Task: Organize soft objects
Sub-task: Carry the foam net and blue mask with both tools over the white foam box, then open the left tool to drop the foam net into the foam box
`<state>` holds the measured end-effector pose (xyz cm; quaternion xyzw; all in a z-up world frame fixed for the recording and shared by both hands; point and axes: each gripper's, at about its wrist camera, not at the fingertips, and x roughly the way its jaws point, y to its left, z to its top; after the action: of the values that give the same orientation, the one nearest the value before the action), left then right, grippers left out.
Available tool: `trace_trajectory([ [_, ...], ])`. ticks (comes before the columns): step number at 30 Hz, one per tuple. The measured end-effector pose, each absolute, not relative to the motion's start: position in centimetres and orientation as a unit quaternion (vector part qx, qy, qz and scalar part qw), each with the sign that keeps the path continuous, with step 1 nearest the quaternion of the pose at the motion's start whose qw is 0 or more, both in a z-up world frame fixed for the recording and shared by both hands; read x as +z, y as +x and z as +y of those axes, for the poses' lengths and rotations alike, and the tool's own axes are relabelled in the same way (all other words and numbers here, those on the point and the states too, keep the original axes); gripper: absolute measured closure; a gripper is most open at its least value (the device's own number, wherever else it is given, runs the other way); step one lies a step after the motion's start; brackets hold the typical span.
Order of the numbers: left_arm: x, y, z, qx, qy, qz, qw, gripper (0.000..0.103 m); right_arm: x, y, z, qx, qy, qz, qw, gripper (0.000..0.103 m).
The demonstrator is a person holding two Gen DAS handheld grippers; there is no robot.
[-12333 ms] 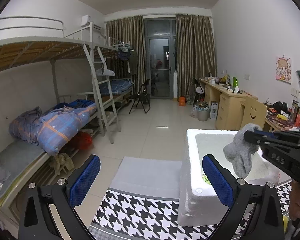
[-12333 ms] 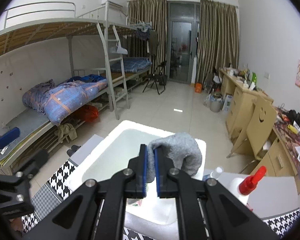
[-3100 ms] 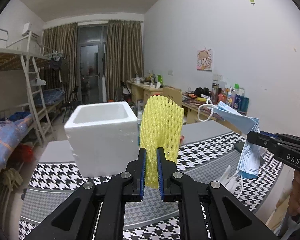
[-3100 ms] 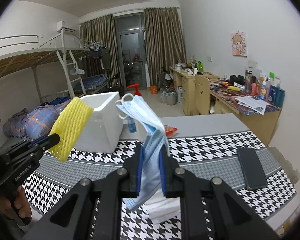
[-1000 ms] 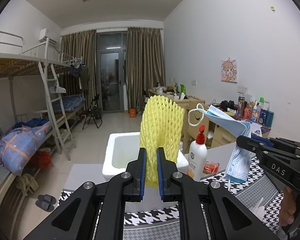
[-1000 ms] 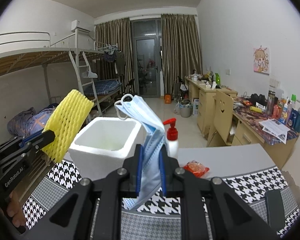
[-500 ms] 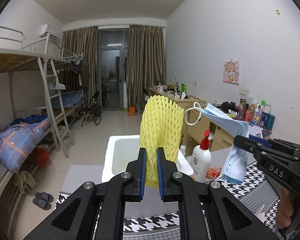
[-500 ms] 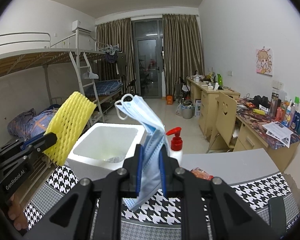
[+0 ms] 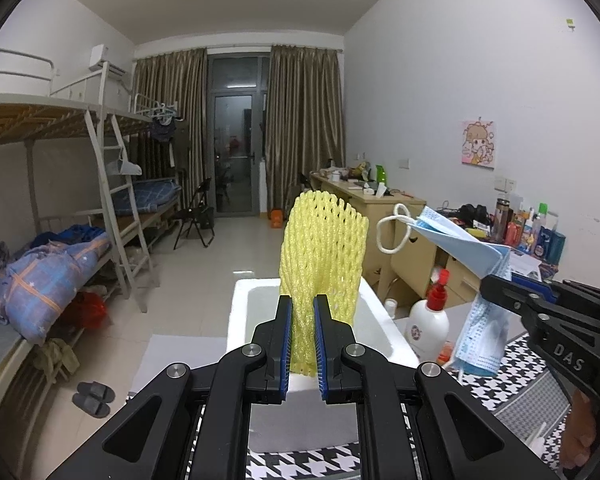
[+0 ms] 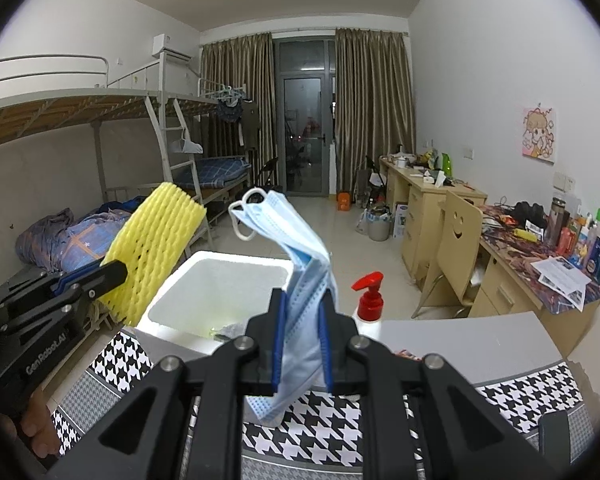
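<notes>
My left gripper [image 9: 302, 312] is shut on a yellow foam net sleeve [image 9: 322, 256], which stands upright above the near rim of the white foam box [image 9: 242, 316]. In the right wrist view the same sleeve [image 10: 156, 248] hangs over the box's left wall [image 10: 164, 292], held by the left gripper [image 10: 116, 272]. My right gripper [image 10: 302, 304] is shut on several blue face masks [image 10: 300, 264], their ear loops at the top, just before the box's right corner. The masks [image 9: 480, 292] show at the right of the left wrist view in the right gripper [image 9: 496, 284].
A white pump bottle with a red top [image 10: 366, 308] stands right of the box on the houndstooth cloth [image 10: 320, 404]. An orange packet [image 9: 444, 348] lies beside it. A black phone [image 10: 554, 436] lies at the cloth's right edge. Bunk beds [image 9: 60, 240] and desks [image 10: 432, 200] line the room.
Both grippers have moved forward toward the foam box with their loads. The box and pump bottle now sit lower and nearer in both views.
</notes>
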<state>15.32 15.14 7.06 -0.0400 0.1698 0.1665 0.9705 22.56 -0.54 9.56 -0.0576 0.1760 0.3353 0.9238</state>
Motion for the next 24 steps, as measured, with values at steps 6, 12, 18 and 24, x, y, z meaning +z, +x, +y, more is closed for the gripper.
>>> trace_trajectory([
  [6, 7.2, 16.7, 15.7, 0.162, -0.041, 0.182, 0.969, 0.092, 9.6, 23.1, -0.2, 0.333, -0.056, 0.179, 0.924, 0.084],
  [12, 6.6, 18.3, 16.4, 0.157, -0.050, 0.200, 0.966, 0.092, 9.6, 23.5, 0.3, 0.330, -0.055, 0.186, 0.924, 0.084],
  [18, 5.9, 19.8, 16.9, 0.151, -0.057, 0.216, 0.963, 0.092, 9.5, 23.9, 1.0, 0.330, -0.056, 0.196, 0.922, 0.084],
  [24, 5.2, 20.9, 17.4, 0.144, -0.060, 0.227, 0.961, 0.092, 9.4, 24.4, 1.2, 0.327, -0.056, 0.201, 0.922, 0.084],
])
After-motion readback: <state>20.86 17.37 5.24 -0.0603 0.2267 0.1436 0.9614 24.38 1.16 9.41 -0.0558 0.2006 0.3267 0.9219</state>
